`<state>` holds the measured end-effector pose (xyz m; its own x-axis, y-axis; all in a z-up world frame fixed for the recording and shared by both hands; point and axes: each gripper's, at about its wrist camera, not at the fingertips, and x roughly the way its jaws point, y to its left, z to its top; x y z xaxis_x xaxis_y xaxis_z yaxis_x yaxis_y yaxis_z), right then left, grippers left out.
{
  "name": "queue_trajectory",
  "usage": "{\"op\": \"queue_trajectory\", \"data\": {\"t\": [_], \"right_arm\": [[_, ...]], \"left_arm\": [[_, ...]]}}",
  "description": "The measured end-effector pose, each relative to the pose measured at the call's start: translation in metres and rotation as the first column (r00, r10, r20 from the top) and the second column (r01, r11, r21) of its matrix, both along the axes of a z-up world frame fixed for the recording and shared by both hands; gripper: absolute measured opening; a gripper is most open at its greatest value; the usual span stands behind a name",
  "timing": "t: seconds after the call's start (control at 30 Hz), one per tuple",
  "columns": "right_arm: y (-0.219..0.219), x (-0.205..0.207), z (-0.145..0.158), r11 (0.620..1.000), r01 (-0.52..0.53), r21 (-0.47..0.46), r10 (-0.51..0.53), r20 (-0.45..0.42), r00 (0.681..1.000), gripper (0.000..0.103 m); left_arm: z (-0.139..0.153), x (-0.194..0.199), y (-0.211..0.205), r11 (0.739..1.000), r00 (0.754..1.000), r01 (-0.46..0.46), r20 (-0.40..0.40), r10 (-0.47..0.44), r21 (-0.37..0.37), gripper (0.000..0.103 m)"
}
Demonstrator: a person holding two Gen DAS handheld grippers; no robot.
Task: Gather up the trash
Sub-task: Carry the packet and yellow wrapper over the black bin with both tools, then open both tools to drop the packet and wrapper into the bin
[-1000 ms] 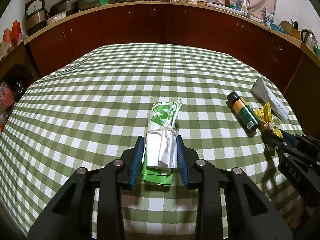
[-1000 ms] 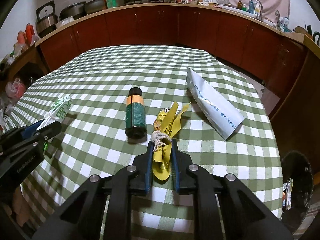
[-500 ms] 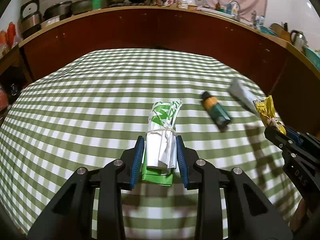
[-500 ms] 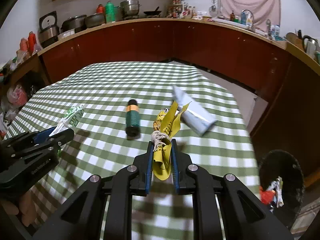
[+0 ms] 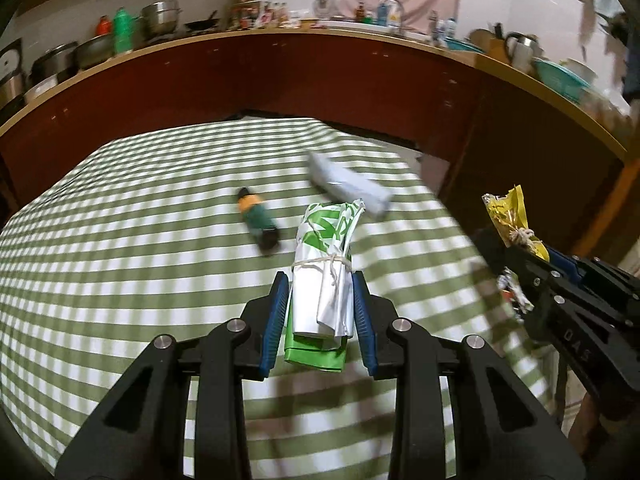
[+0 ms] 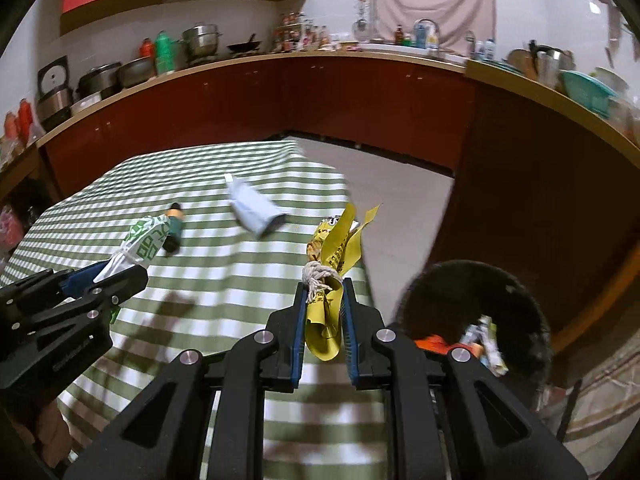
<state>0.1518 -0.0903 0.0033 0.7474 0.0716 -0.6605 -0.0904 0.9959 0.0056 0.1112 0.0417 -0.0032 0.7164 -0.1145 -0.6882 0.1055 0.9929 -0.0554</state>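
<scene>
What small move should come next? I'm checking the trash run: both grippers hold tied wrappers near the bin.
Probably carry the right gripper a little further right, over the round black bin on the floor. It is shut on the yellow string-tied wrapper, which hangs above the checked table's edge, beside the bin rather than over it.

Both grippers' fingers [image 5: 360,312] [image 6: 298,320] clamped, angled downward

On the table [image 5: 120,280], the bottle [image 5: 258,222] lies left of the tube [image 5: 352,184]; the bin [image 6: 516,292] stands right of it.
</scene>
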Motion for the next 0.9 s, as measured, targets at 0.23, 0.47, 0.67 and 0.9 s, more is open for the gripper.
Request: {"op": "queue_trajectory", "data": {"t": [0.23,0.47,0.67,0.9], "right_arm": [[-0.046,-0.01,0.003,0.996,0.084,-0.009,-0.084,0.02,0.996,0.017],[-0.081,-0.019,0.0,0.989,0.145,-0.007,-0.145,0.026,0.989,0.017],[-0.11,-0.021,-0.006,0.983,0.183,0.01,-0.184,0.029,0.983,0.017],[-0.135,-0.022,-0.011,0.977,0.213,0.029,-0.214,0.026,0.977,0.017]], "left_arm": [[0.0,0.003,-0.055,0.997,0.997,0.081,0.013,-0.081,0.015,0.031],[-0.001,0.01,-0.1,0.99,0.99,0.137,0.024,-0.138,0.03,0.031],[-0.005,0.012,-0.129,0.985,0.985,0.168,0.023,-0.169,0.047,0.031],[-0.011,0.019,-0.16,0.979,0.98,0.194,0.019,-0.196,0.066,0.031]]}}
